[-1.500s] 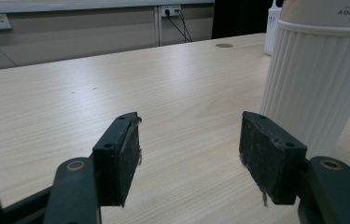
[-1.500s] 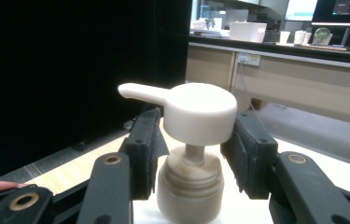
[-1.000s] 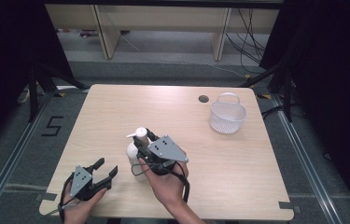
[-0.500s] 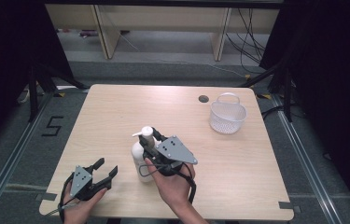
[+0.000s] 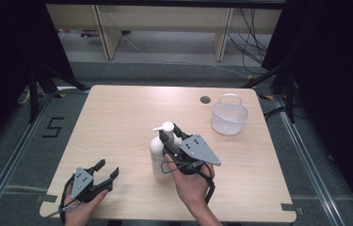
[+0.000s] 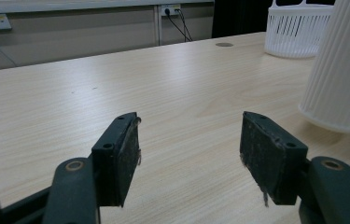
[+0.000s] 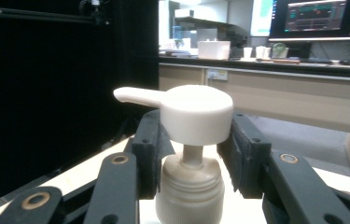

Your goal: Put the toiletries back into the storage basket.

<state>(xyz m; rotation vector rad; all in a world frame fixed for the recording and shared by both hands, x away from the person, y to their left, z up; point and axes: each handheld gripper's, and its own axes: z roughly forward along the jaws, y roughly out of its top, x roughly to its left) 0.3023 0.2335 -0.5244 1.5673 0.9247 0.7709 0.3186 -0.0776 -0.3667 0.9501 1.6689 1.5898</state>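
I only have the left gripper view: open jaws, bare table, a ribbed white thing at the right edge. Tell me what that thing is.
Observer: A white pump bottle, seen whole in the high view.
Operator: Tell me who has it.
Observer: The right gripper; its jaws are closed around the bottle's neck, under the pump head.
Operator: Give me the spout direction.
Observer: In the high view the spout points toward the table's left side, away from the white basket.
Operator: Say where my left gripper sits.
Observer: The left gripper sits at the near left of the table, apart from the bottle.
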